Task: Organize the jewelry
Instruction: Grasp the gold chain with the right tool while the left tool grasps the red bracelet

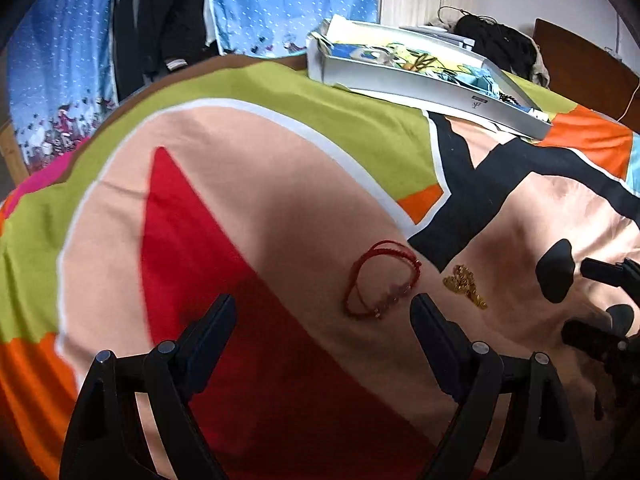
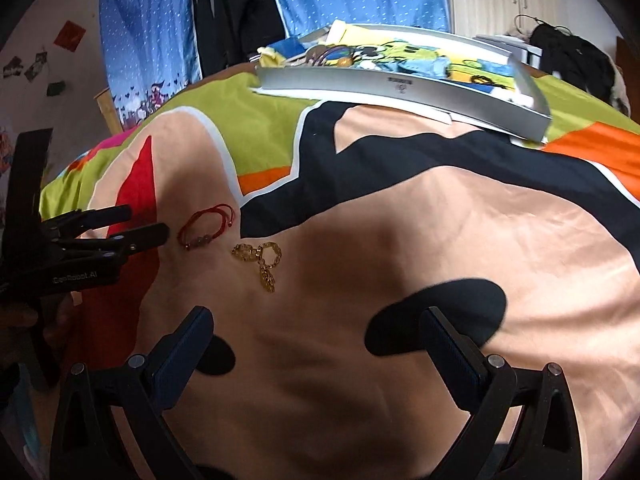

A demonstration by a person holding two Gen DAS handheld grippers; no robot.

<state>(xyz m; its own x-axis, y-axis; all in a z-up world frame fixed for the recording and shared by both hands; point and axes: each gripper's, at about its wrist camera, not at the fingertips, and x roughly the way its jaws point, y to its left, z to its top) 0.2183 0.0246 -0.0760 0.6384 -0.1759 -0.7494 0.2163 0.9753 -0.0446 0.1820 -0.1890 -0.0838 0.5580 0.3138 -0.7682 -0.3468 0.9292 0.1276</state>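
Jewelry lies loose on a bed covered by a bright patchwork-print bedspread [image 2: 400, 240] in peach, black, lime green, red and orange. I take the red braided cord bracelet [image 1: 380, 284] with its few small beads as my landmark. Just beside it, on the peach cloth, sits a bunched gold chain with a leaf-shaped pendant [image 2: 260, 260]; the two pieces are close but apart. Far beyond the bracelet, at the bed's far side, rests a shallow silver-grey cardboard box tray [image 2: 400, 86] lined with blue and yellow cloth and already holding other small pieces.

My left gripper [image 1: 324, 312] hovers low just short of the bracelet, jaws spread wide and empty, the bracelet lying near its right finger. My right gripper [image 2: 316, 328] hangs above the cloth on the near side of the gold chain, jaws likewise released, holding nothing.

I judge the step in hand is picking up the bracelet with the left gripper. To do it well I would shift slightly right to centre the cord between the jaws, press lightly into the soft cloth, and pinch the beaded section rather than bedspread.
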